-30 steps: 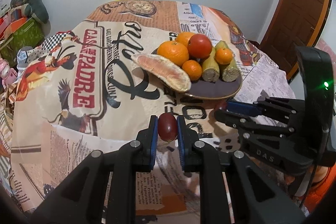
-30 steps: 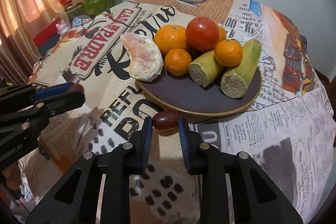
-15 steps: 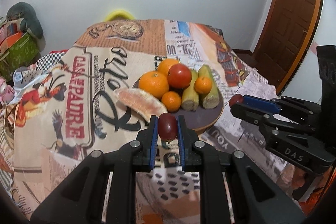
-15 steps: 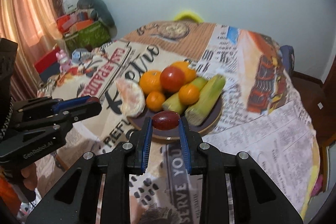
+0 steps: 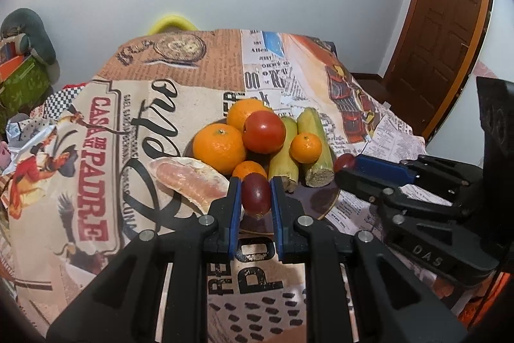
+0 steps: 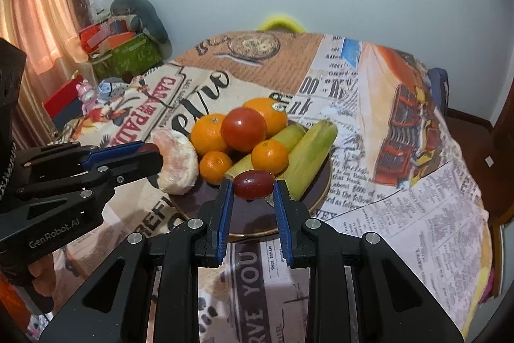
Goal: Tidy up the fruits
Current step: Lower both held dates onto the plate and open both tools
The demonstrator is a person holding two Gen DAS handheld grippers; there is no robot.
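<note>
Dark red and oval, a grape (image 5: 256, 194) sits pinched between the blue pads of the left gripper (image 5: 256, 198) at the centre of the left view, in front of the plate (image 5: 321, 204). At the centre of the right view, the right gripper (image 6: 253, 187) is likewise closed on a second grape (image 6: 253, 184), held lengthwise across its pads above the plate's near part. Behind both, mid-frame, the plate carries oranges (image 6: 208, 134), a tomato (image 6: 243, 129) on top of the pile, two corn cobs (image 6: 310, 158) and a peeled pomelo wedge (image 6: 178, 163) leaning over its left rim. A printed tablecloth (image 6: 417, 214) covers the table.
</note>
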